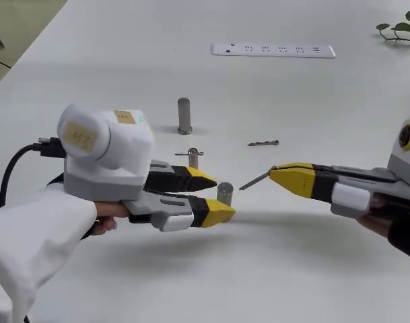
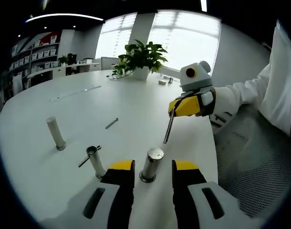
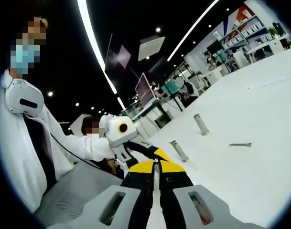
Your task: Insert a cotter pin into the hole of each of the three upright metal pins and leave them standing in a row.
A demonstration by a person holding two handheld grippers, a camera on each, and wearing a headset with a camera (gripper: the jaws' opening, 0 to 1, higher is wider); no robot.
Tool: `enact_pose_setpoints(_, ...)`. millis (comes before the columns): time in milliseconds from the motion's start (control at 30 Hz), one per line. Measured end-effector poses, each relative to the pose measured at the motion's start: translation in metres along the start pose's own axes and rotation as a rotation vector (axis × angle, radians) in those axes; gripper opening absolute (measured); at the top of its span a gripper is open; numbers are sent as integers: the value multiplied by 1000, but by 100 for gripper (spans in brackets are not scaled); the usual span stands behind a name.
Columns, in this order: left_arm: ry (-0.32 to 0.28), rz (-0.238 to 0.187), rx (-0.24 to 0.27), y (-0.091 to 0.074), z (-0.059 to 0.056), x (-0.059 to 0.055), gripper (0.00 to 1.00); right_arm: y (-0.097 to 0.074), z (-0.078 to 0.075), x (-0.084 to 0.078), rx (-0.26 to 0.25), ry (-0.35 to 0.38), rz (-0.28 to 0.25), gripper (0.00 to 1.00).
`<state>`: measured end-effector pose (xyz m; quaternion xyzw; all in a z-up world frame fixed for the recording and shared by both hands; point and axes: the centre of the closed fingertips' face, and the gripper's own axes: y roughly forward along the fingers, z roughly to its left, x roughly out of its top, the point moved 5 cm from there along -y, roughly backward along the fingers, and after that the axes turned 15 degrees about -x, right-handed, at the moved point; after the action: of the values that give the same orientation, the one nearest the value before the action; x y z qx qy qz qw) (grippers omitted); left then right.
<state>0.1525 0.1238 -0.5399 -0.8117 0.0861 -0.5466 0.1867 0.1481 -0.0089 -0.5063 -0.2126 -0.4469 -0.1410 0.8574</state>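
Closest to us, the left gripper (image 1: 220,195) lies low over the white table (image 1: 312,262). Its jaws are parted, one on each side of the near metal pin (image 1: 225,193). In the left gripper view we see a gap between each yellow tip and the pin, so nothing is clamped. The pin stands upright with no cotter pin through it.

From the other side comes the right gripper (image 1: 280,175), its jaws closed tight on one end of a cotter pin (image 1: 254,180). The free end slants down toward the top of the near metal pin and stops just beside it; we see no contact.

Behind these stands the middle metal pin (image 1: 193,158), upright, with a second cotter pin (image 1: 189,153) lying crosswise through its top. To its right, well apart, a loose cotter pin (image 1: 263,142) lies flat on the table. Farther back stands the far metal pin (image 1: 184,116), upright and bare, in line with the other two.

Near the far edge we see a white power strip (image 1: 273,50) and, at the corner, a leafy plant (image 1: 400,30).
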Motion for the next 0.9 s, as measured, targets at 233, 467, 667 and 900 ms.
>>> enact_pose_setpoints(233,5,13,-10,2,2,1,18,5,-3,-2,4,14,0,0)
enact_pose_setpoints(467,0,16,-23,5,2,1,12,6,-4,-4,5,21,10,0)
enact_pose_setpoints(667,-15,13,-26,4,2,1,12,7,-3,-5,8,24,10,0)
enact_pose_setpoints(900,-14,30,-30,3,1,-2,11,9,-2,-6,6,8,6,0)
